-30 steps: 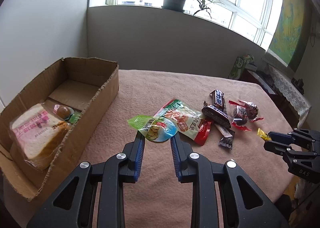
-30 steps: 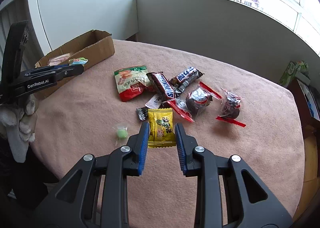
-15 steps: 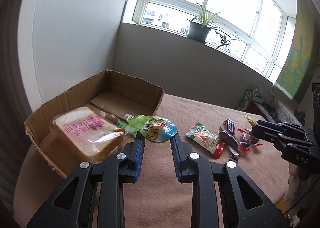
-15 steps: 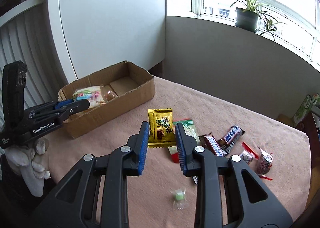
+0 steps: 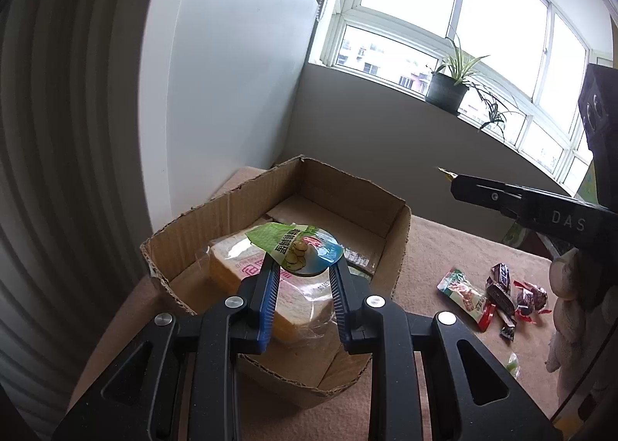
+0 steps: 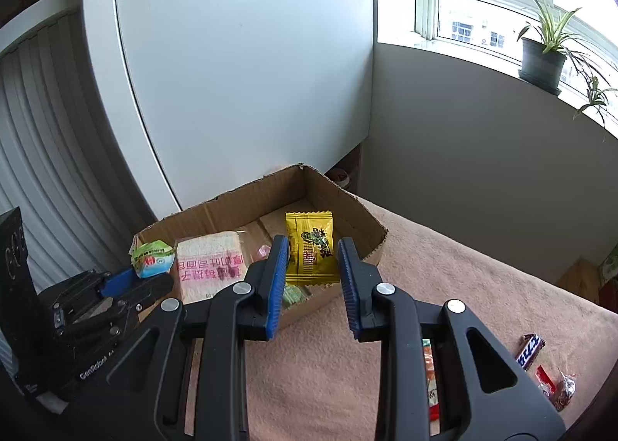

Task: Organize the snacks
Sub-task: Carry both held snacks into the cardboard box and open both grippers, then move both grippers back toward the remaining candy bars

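Note:
My left gripper (image 5: 304,269) is shut on a green and blue snack packet (image 5: 297,249) and holds it above the near end of the open cardboard box (image 5: 399,232), over a wrapped bread slice (image 5: 239,267). My right gripper (image 6: 313,253) is shut on a yellow snack packet (image 6: 311,246) and holds it over the box (image 6: 370,224), above its right side. The left gripper (image 6: 127,278) with its packet (image 6: 151,253) shows at the box's left end in the right wrist view.
More snacks lie on the pink tablecloth (image 5: 444,247) right of the box: a red and green packet (image 5: 465,292), chocolate bars (image 5: 502,286) and red-wrapped sweets (image 5: 535,298). A small green candy (image 5: 511,363) lies nearer. A white wall and a windowsill with a potted plant (image 5: 448,89) stand behind.
Both grippers have carried their packets left from the snack pile to above the box. Each stays shut on its packet.

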`<state>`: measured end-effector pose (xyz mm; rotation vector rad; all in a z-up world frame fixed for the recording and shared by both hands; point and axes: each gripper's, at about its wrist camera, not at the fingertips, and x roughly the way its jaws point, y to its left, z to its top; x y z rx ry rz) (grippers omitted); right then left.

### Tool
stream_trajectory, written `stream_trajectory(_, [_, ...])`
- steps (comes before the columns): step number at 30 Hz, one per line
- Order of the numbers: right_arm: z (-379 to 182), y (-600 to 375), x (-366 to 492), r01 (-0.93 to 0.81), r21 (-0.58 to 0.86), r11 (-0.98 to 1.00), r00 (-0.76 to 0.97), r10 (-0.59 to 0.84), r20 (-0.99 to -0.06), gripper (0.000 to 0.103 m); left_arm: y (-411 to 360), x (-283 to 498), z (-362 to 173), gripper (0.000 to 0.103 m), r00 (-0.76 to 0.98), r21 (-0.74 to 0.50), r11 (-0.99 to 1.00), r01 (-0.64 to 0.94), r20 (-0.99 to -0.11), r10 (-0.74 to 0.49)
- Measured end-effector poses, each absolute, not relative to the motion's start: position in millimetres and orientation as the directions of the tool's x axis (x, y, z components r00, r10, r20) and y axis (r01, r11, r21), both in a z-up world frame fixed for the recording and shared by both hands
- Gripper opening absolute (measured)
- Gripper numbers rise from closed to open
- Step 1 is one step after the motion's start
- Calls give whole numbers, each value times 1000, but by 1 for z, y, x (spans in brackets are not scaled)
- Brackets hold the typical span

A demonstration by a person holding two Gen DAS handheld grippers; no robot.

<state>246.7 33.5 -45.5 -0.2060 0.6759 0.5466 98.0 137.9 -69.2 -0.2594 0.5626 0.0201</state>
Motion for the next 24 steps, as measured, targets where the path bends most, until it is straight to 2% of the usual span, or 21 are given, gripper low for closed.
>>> stream_trajectory(9, [-64,49,277,-537,41,843,606,419,-676,28,144,103,-75,25,836,-241,964,-114,-547,-37])
stream_trajectory(11, [-67,50,278,-530,52,846,604,420,-677,47,143,104,-76,25,835,-232,965,-120,-550,-28])
stream_trajectory(12, [-67,49,278,-524,59,850,612,424,-668,71,143,104,-77,28,835,-224,966,-129,-550,-16])
stream_trajectory(13, [-66,47,276,-515,63,855,625,426,-654,86,143,104,-76,33,836,-217,967,-136,-549,-5])
stream_trajectory(15, [-62,43,274,-506,69,860,645,431,-632,93,143,100,-74,70,846,-217,965,-144,-533,7])
stream_trajectory(18, [-58,38,271,-493,58,868,664,418,-620,98,141,96,-70,72,864,-201,969,-142,-504,22])
stream_trajectory(24, [-49,19,268,-471,63,880,682,409,-607,100,135,95,-70,72,862,-187,974,-127,-507,15])
